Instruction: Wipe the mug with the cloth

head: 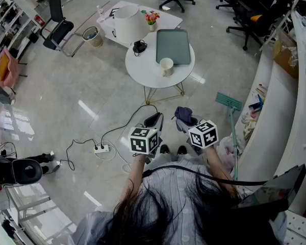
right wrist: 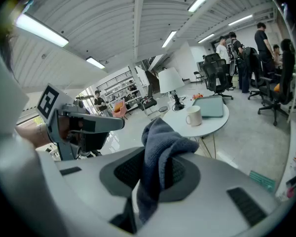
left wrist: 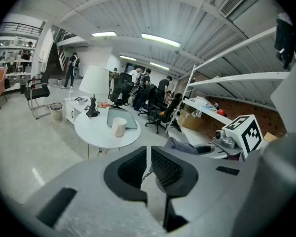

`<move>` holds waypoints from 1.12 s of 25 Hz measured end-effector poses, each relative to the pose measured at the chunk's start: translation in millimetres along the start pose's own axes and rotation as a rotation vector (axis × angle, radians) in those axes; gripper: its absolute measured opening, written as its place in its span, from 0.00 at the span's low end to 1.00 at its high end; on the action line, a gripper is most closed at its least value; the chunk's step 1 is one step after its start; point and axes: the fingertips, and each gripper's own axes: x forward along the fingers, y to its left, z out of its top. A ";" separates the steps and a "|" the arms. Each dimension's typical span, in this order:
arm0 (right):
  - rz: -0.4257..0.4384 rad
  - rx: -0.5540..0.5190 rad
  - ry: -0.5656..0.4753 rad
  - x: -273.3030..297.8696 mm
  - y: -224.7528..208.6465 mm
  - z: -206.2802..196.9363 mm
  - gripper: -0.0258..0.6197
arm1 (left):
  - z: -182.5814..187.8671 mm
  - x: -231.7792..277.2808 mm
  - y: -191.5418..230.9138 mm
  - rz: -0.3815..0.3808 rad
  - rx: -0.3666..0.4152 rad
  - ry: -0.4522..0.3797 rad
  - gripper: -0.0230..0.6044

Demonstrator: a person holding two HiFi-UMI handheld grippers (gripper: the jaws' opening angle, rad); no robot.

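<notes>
Down at the left of the head view, a white power strip (head: 101, 148) lies on the pale floor (head: 66, 96). Just right of it, the left gripper (head: 154, 119) is held out in front of the person. In the left gripper view its dark jaws stand together with only a thin slit between them and nothing caught there (left wrist: 148, 153). Beyond it stands a round white table (head: 143, 68), well apart from both grippers. On that table the white mug (head: 167, 66) sits upright near the front edge, just beside the near end of a grey-green tray (head: 173, 46), with a white-shaded lamp (head: 126, 24) behind. Further right, the right gripper (head: 186, 120) is level with the left one and clamps a dark blue-grey cloth (right wrist: 160, 147). The cloth bunches above the pads and hangs below them, far from the mug (right wrist: 193, 115)
</notes>
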 end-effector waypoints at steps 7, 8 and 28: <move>-0.006 0.032 -0.035 7.5 4.1 8.0 0.17 | 1.7 -5.9 11.8 0.000 -0.004 -0.003 0.10; -0.007 0.035 -0.038 8.4 5.1 8.6 0.17 | 1.5 -7.0 13.3 -0.001 -0.004 -0.003 0.10; -0.041 0.054 0.015 36.4 13.0 1.1 0.17 | -4.5 -0.2 43.1 -0.057 -0.037 0.025 0.10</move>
